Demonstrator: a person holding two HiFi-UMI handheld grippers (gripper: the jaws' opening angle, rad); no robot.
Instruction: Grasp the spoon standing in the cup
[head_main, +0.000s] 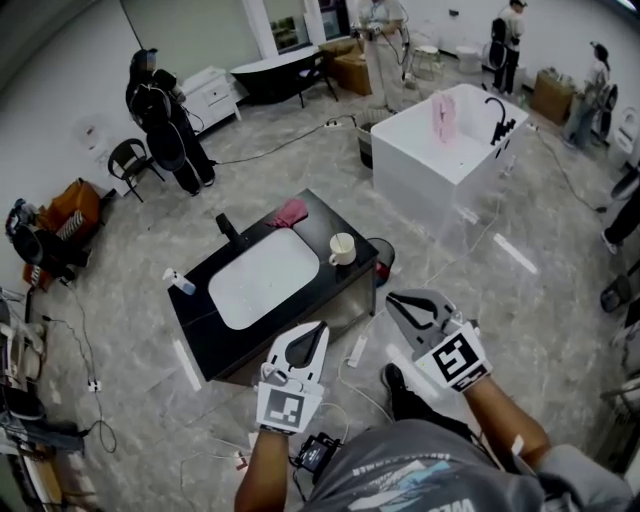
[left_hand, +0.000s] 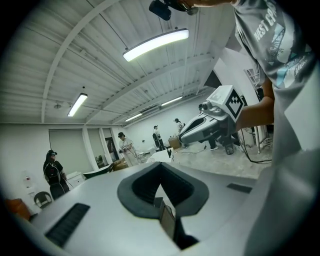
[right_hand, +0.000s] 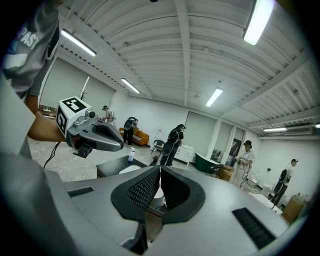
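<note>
A cream cup stands on the right end of the black counter, beside the white sink basin. The spoon in it is too small to make out. Both grippers hover over the floor in front of the counter, apart from the cup. My left gripper is shut with nothing between its jaws. My right gripper is also shut and empty, its tip below and to the right of the cup. Both gripper views point level across the room, and each shows the other gripper.
A spray bottle, a black faucet and a pink cloth are on the counter. A dark round bin stands by its right end. A white bathtub is behind. Cables lie on the floor; people stand around the room.
</note>
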